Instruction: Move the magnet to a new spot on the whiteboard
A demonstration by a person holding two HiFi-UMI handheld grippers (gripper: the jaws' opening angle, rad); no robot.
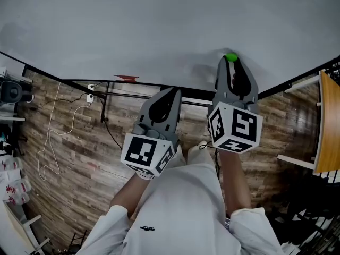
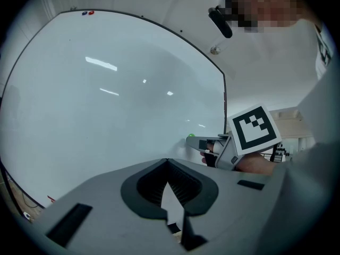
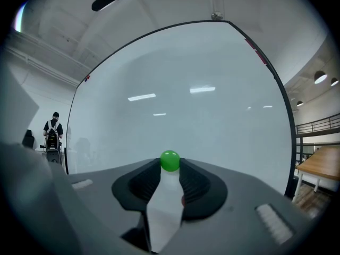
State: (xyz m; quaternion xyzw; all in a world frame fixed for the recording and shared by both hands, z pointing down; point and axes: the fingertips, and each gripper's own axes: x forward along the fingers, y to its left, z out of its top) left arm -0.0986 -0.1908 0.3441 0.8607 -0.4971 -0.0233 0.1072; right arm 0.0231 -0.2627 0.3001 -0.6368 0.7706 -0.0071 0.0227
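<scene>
A small green ball magnet [image 1: 231, 57] sits against the whiteboard [image 1: 159, 31] near its lower right edge. My right gripper [image 1: 231, 61] is shut on it, with the magnet [image 3: 170, 161] pinched between the very tips of the two jaws and touching the whiteboard [image 3: 186, 100]. My left gripper [image 1: 172, 92] hangs lower and to the left, off the board, its jaws shut with nothing between them. From the left gripper view, past my left gripper [image 2: 167, 162], the right gripper [image 2: 197, 141] and the green magnet [image 2: 190, 137] show against the whiteboard [image 2: 106, 116].
Two small magnets [image 2: 87, 13] stick at the board's far upper corner. Below the board lie a wood-look floor, a white cable [image 1: 53, 137] and a socket [image 1: 90, 95]. A wooden tabletop [image 1: 326, 126] stands at the right. A person [image 3: 52, 133] stands far off.
</scene>
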